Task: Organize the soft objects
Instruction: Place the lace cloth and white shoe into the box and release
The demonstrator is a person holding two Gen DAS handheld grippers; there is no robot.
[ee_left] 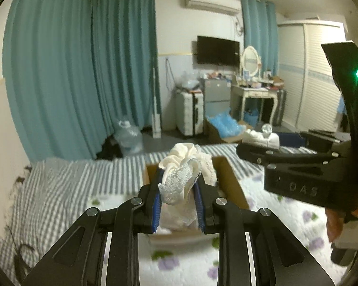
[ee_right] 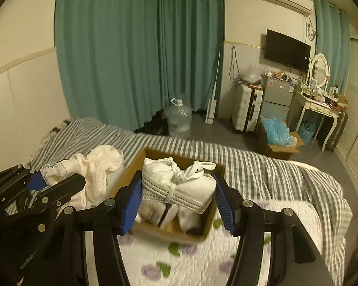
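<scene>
My left gripper (ee_left: 177,181) is shut on a cream lacy garment (ee_left: 186,166) and holds it above a brown cardboard box (ee_left: 229,178) on the bed. In the right wrist view the left gripper (ee_right: 57,178) is at the left with the garment (ee_right: 97,166) hanging from it beside the box (ee_right: 136,164). My right gripper (ee_right: 177,190) holds a white rolled bundle tied with a strap (ee_right: 179,183) over the box; its blue pads (ee_right: 132,202) touch the bundle's left end, the right pad close to it. Other white items lie in the box.
The box sits on a white floral quilt (ee_right: 179,262) over a grey striped sheet (ee_right: 262,164). Beyond the bed are a water jug (ee_right: 180,119), a suitcase (ee_right: 247,109), a box of blue bags (ee_right: 278,138) and a dressing table (ee_right: 322,109).
</scene>
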